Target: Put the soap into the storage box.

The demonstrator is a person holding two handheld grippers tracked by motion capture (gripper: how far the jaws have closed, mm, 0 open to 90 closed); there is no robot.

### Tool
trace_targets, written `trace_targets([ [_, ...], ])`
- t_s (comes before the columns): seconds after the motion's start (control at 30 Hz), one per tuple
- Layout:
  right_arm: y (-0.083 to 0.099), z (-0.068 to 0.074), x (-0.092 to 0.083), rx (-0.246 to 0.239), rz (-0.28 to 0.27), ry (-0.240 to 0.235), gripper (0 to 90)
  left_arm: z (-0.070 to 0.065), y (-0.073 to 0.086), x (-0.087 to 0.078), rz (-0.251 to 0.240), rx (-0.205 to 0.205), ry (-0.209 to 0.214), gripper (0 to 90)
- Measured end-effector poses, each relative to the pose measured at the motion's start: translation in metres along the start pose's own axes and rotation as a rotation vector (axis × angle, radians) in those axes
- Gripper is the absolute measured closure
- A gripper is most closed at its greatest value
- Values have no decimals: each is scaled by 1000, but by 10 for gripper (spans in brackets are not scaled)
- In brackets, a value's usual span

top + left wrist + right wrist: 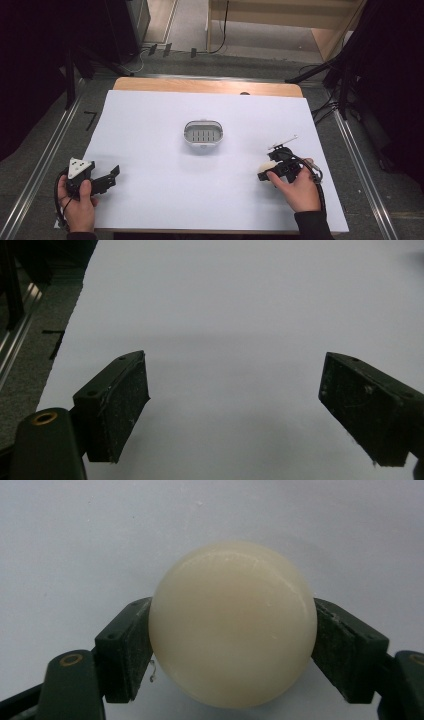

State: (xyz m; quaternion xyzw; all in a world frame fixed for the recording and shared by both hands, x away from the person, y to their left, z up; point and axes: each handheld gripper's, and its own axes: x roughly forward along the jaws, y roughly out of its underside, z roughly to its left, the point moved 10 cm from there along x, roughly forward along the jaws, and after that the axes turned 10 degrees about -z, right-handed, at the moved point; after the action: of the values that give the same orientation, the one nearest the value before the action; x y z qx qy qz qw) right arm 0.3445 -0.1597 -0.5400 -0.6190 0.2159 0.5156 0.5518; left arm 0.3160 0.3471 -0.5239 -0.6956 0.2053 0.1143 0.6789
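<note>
A cream-white round bar of soap (233, 622) sits squeezed between the two black jaws of my right gripper (233, 645). In the high view that gripper (266, 170) is at the table's right front, with the soap (266, 165) showing pale at its tip. A grey oval soap dish (202, 134) with a slotted floor rests at the table's middle, well to the left of and beyond the soap. My left gripper (114, 175) lies at the left front, open; its jaws (235, 410) stand wide apart over bare white table.
The white table sheet (150, 130) spreads around the dish. A thin white stick-like piece (283, 142) juts out just beyond the right gripper. Metal rails (45, 160) run along both sides of the table, with dark stands and cables past them.
</note>
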Motion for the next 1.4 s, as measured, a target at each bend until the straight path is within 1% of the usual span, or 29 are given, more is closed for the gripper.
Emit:
trace_targets([
  [0.1,0,-1,1,-6,4,1,239,0,0,0,0,-1,0,135],
  [0.2,1,0,3,2,9,-1,239,0,0,0,1,2,-1,135],
  [0.43,1,0,3,4,16,-5,245,0,0,0,2,0,-2,135],
  [0.47,1,0,3,2,20,-8,246,0,0,0,2,0,-2,135],
  [0.6,1,5,3,-5,21,-47,247,0,0,0,2,0,-2,135],
  [0.67,0,5,2,-11,15,-47,248,0,0,0,2,1,-2,135],
  [0.83,-6,6,-2,-15,-3,-48,248,0,0,0,2,3,-2,135],
  [1.0,-11,8,-5,-22,-6,-46,248,0,0,0,2,3,-3,135],
  [1.07,-15,11,-6,-26,-9,-52,248,0,0,0,3,4,-3,135],
  [1.1,-17,11,-6,-36,-8,-52,248,0,0,0,4,5,-2,135],
  [1.37,-27,20,-7,-52,-6,-59,248,0,0,0,2,1,-2,135],
  [1.4,-32,22,-7,-54,-8,-60,248,0,0,0,1,0,-2,135],
])
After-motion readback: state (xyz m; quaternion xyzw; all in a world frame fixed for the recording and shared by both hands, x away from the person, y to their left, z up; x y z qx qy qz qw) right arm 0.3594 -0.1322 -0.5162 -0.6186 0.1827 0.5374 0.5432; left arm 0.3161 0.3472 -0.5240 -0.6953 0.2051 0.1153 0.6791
